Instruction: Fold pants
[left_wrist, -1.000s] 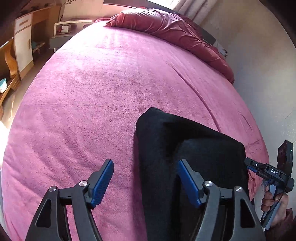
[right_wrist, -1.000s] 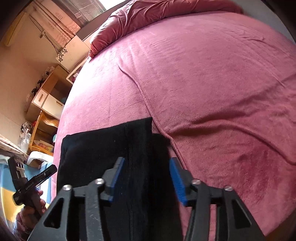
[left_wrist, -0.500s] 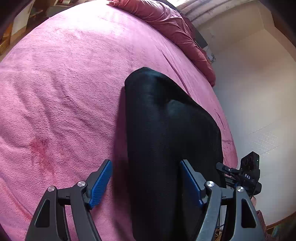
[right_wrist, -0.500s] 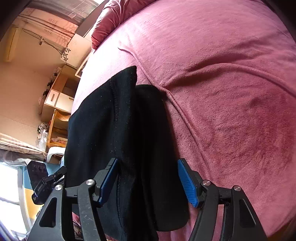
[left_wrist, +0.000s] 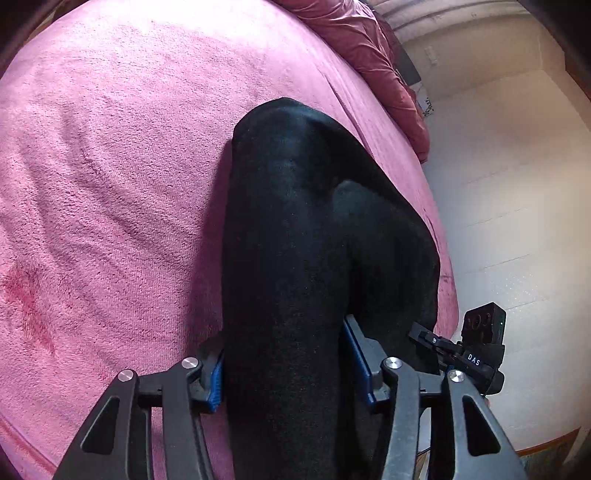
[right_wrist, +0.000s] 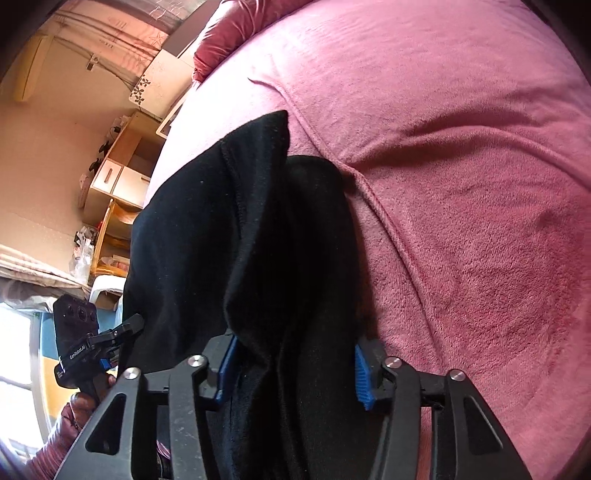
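Folded black pants (left_wrist: 317, 236) lying on a pink fleece bedspread (left_wrist: 110, 166) near the bed's edge. Left gripper (left_wrist: 284, 369) just narrowed, blue pads (left_wrist: 216, 380) pressing either side of one end of the fabric; right gripper (right_wrist: 291, 369) likewise just narrowed, clamping the bunched other end. "DAS" legible on the right tool, "GenRobot.AI" on the left. Maroon pillow (left_wrist: 373, 48) at the headboard; wooden cabinet (right_wrist: 114, 177) beyond, contents unreadable.

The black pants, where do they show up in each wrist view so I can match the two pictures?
Left wrist: black pants run up the centre-right from between the left claw, whose jaws have just been closing.
Right wrist: black pants fill centre-left, bunched between the right claw, also just closing.
Shared landmark: pink bedspread beneath.
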